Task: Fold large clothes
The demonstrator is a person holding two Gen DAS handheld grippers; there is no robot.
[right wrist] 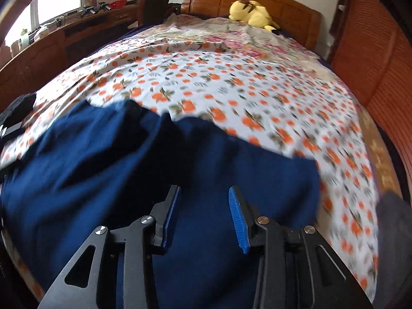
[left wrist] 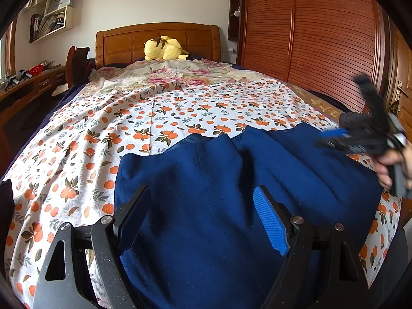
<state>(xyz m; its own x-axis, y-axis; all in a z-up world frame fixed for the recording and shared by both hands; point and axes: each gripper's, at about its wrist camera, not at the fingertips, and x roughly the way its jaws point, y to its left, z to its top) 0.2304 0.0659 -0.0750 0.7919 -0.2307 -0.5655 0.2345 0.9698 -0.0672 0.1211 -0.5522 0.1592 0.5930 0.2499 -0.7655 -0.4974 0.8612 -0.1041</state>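
Observation:
A large dark blue garment (left wrist: 206,193) lies on the bed's near end, with folds and an uneven far edge; it also fills the lower right wrist view (right wrist: 128,170). My left gripper (left wrist: 202,206) is open and empty just above the garment's middle. My right gripper (right wrist: 203,203) is open and empty above the garment's right part. The right gripper also shows blurred at the right edge of the left wrist view (left wrist: 334,135), held in a hand above the garment's right corner.
The bed carries an orange-print sheet (left wrist: 154,108) and a floral blanket (left wrist: 164,74) further back. A yellow plush toy (left wrist: 164,49) lies by the wooden headboard (left wrist: 123,43). A wooden wardrobe (left wrist: 322,31) stands on the right, a desk (right wrist: 51,41) on the left.

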